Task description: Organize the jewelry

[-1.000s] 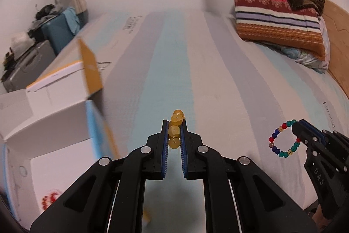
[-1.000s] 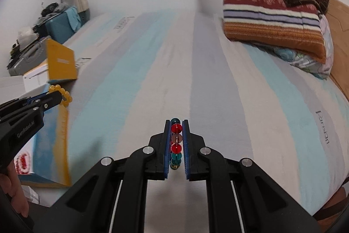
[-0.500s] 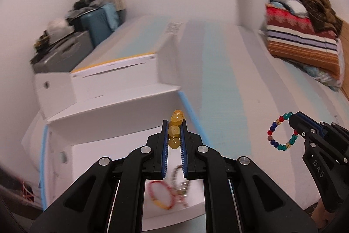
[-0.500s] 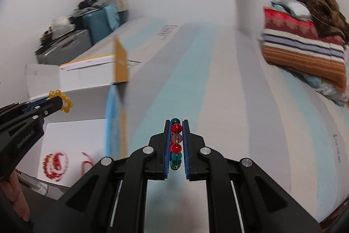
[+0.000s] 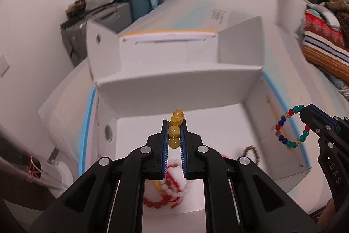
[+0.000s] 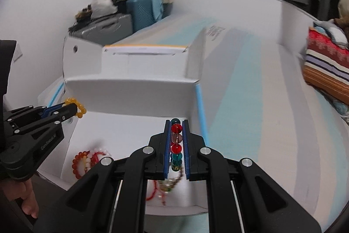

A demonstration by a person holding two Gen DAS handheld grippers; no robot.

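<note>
The left hand-held gripper (image 5: 174, 137) is pinching a yellow amber-bead bracelet (image 5: 175, 123) between its blue pads, hovering over the open white cardboard box (image 5: 174, 88) on the striped bed (image 6: 261, 102). The right hand-held gripper (image 6: 176, 143) is clamping a multicoloured glass-bead bracelet (image 6: 176, 145) above the box's right side. Red and white bead bracelets (image 6: 87, 159) are lying blurred on the box floor.
</note>
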